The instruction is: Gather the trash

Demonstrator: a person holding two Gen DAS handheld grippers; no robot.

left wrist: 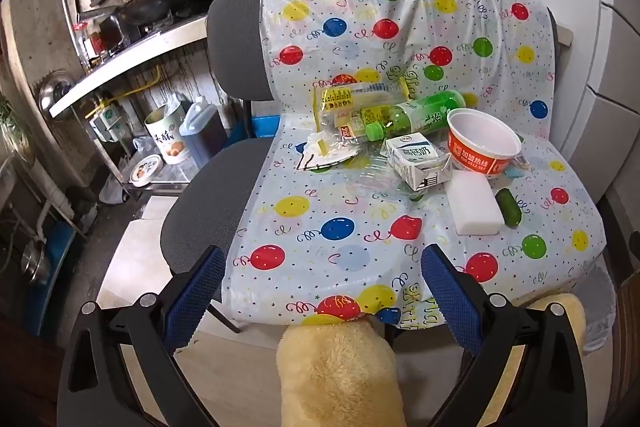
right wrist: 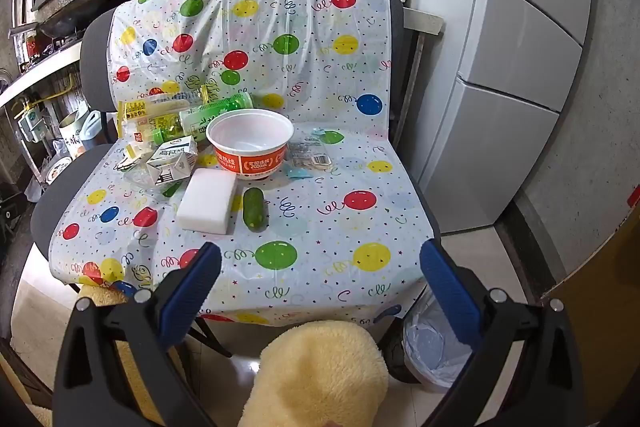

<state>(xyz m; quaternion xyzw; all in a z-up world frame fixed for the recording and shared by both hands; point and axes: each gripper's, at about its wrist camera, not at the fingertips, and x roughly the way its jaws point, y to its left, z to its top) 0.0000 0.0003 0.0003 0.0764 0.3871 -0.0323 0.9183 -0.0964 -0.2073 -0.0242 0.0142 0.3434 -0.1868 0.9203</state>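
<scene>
Below the left gripper (left wrist: 320,291) and right gripper (right wrist: 320,281), both held wide apart and empty, fuzzy yellow fabric (right wrist: 320,371) is cut off. Ahead lie a cucumber (right wrist: 255,208), sponge (right wrist: 208,201) and orange bowl (right wrist: 250,143); the green bottle (left wrist: 416,117) is partly hidden behind clear wrappers (left wrist: 340,107).

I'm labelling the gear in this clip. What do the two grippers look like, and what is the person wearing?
Both the left gripper and the right gripper have black angular frames with silver rivets and blue textured finger pads. Fluffy pale yellow slippers show below them.
</scene>
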